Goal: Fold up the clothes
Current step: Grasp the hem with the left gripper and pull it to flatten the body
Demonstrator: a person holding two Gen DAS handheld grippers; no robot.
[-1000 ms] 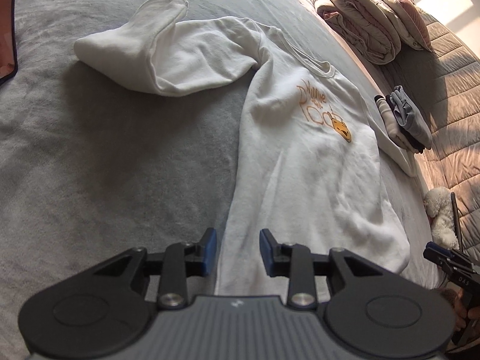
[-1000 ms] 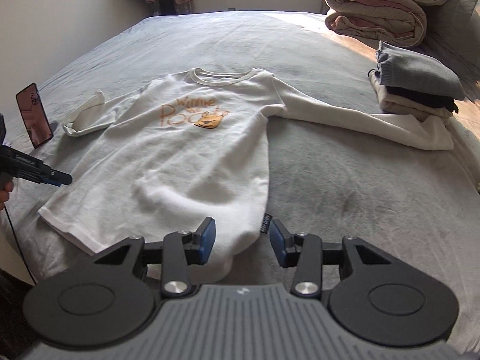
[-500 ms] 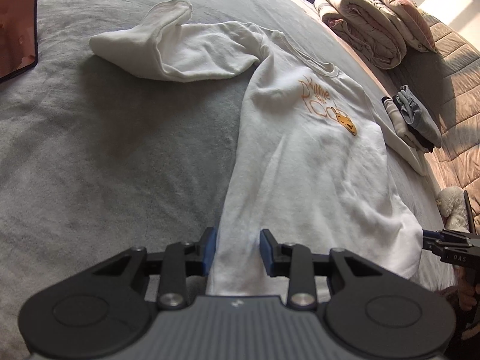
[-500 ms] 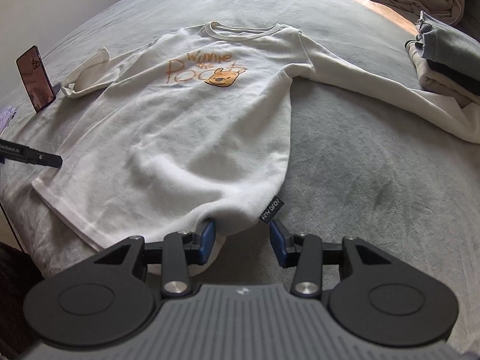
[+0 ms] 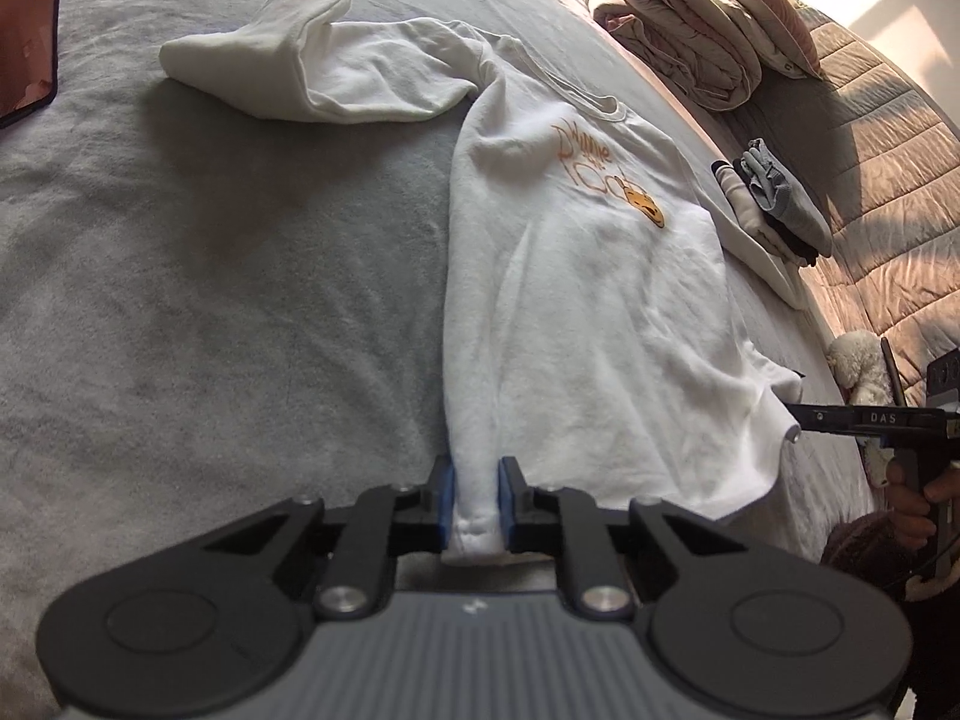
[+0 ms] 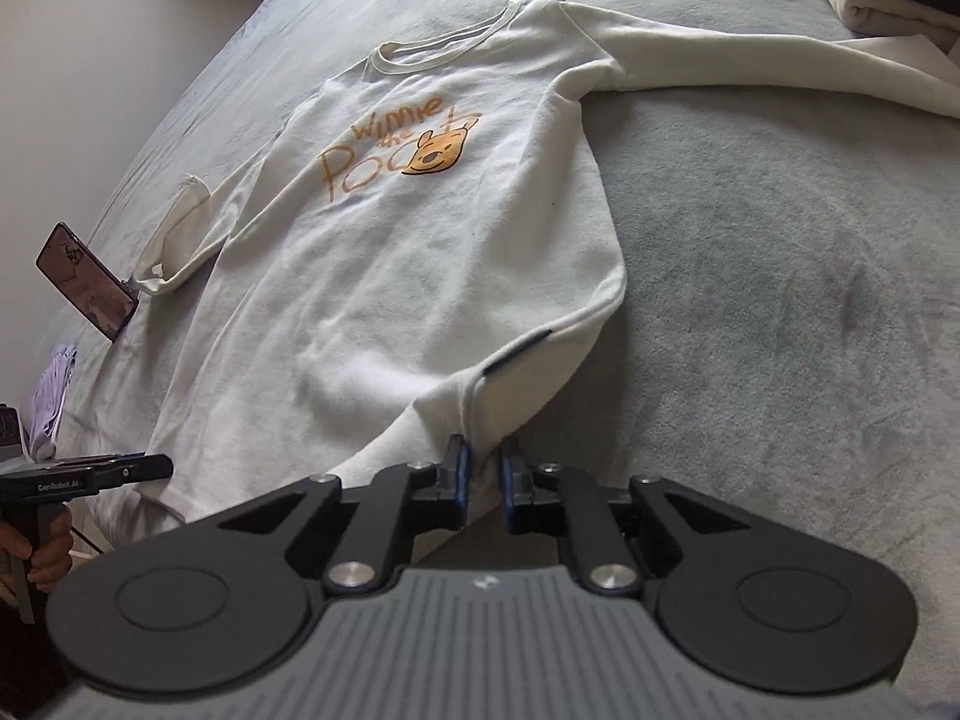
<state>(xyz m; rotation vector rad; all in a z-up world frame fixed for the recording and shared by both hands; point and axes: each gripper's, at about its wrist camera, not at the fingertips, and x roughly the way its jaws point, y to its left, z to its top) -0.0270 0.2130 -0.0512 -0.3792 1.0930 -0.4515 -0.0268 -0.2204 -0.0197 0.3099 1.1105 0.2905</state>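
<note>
Sweatshirt point(image 6: 420, 252) lies face up on the bed point(image 6: 780, 312); we pinch its hem corners, left gripper point(image 5: 475, 501) and right gripper point(image 6: 483, 480) jaws both clamped on fabric. One sleeve runs out of frame.

We saw a grey bed point(image 6: 780, 252) carrying a white sweatshirt point(image 6: 432, 252) spread face up. On it also lay a phone point(image 6: 84, 279), folded clothes point(image 5: 774, 204) and rolled quilts point(image 5: 678, 24).
</note>
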